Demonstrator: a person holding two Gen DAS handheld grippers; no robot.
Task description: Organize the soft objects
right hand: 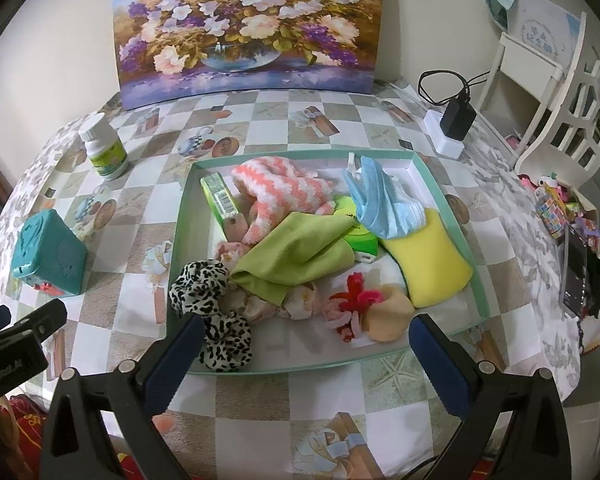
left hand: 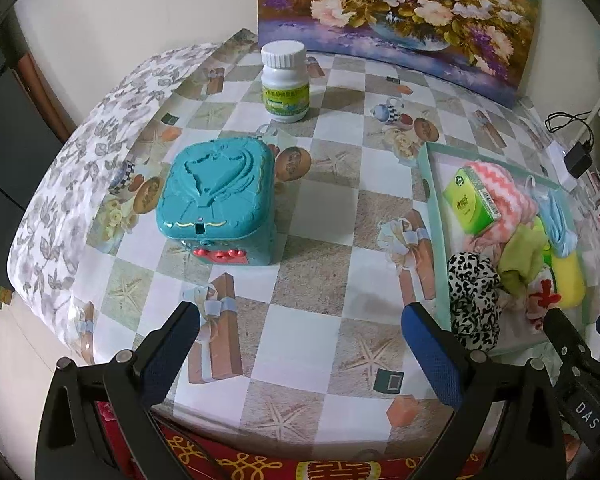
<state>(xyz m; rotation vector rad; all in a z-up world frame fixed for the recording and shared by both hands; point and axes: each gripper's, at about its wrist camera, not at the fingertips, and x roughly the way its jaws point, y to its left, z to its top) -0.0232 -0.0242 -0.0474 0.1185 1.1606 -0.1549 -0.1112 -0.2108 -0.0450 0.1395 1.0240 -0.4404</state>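
1. The whole shallow mint-green cardboard tray [right hand: 440, 184] is being shown only by the right wrist view, resting on the checkered, gift-patterned tabletop [right hand: 268, 120]; in the left wrist view it is being cut off at the right, only its near-left part being seen.
2. The square teal plastic box with an embossed lid [left hand: 216, 196] is being seen in full from the left wrist view, standing well to the left of the tray, with the white plastic bottle with a green label [left hand: 285, 84] upright beyond it.
3. The soft things are being held inside the tray: a coral-and-white zigzag fuzzy sock [right hand: 284, 188], a lime-green cloth [right hand: 300, 252], a light-blue striped sock [right hand: 384, 204], a yellow felt pouch [right hand: 432, 256], a black-and-white leopard scrunchie [right hand: 216, 312] against the near-left wall, and a red-and-pink yarn bundle [right hand: 352, 300] touching a beige foam piece [right hand: 388, 312].
4. A flat green packet [right hand: 220, 200] is being propped against the fuzzy sock near the tray's left wall.
5. Pale floral fabric under the lime cloth is being mostly hidden and cannot be identified.
6. The left gripper [left hand: 300, 344] is being held over bare tabletop with its jaws wide apart and empty.
7. The right gripper [right hand: 306, 360] is being held at the tray's near edge, its jaws spread wide and gripping nothing.
8. A floral painting [right hand: 244, 28] is being leaned against the wall behind.
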